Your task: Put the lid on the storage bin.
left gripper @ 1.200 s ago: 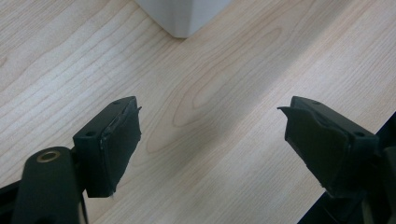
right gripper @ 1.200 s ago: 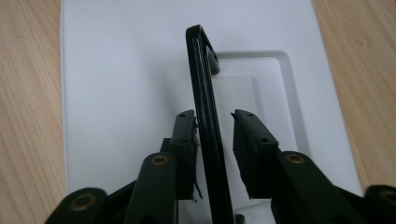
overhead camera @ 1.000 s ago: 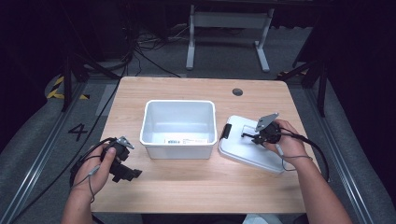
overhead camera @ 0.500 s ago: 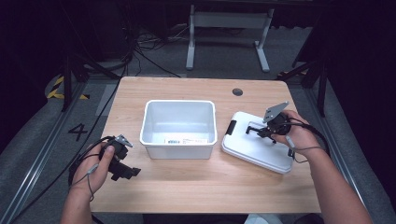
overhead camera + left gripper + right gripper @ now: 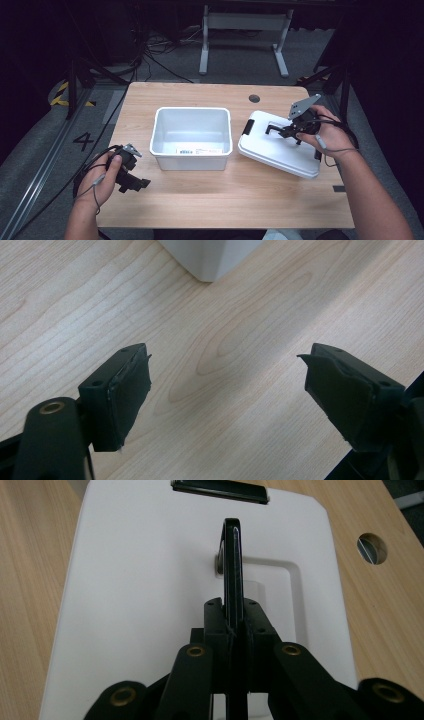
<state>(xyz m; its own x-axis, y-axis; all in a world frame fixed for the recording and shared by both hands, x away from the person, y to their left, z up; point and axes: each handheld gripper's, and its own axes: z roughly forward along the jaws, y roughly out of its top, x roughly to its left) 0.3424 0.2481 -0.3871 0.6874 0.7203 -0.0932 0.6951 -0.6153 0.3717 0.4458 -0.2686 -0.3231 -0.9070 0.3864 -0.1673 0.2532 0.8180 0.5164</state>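
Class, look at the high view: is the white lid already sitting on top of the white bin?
No, the lid lies on the table beside the open bin.

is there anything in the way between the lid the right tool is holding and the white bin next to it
Nothing visible. The right tool is shut on the black handle of the white lid, and only bare wooden table lies between the lid and the open white bin. The bin looks empty. The left tool rests apart, on the bin's other side.
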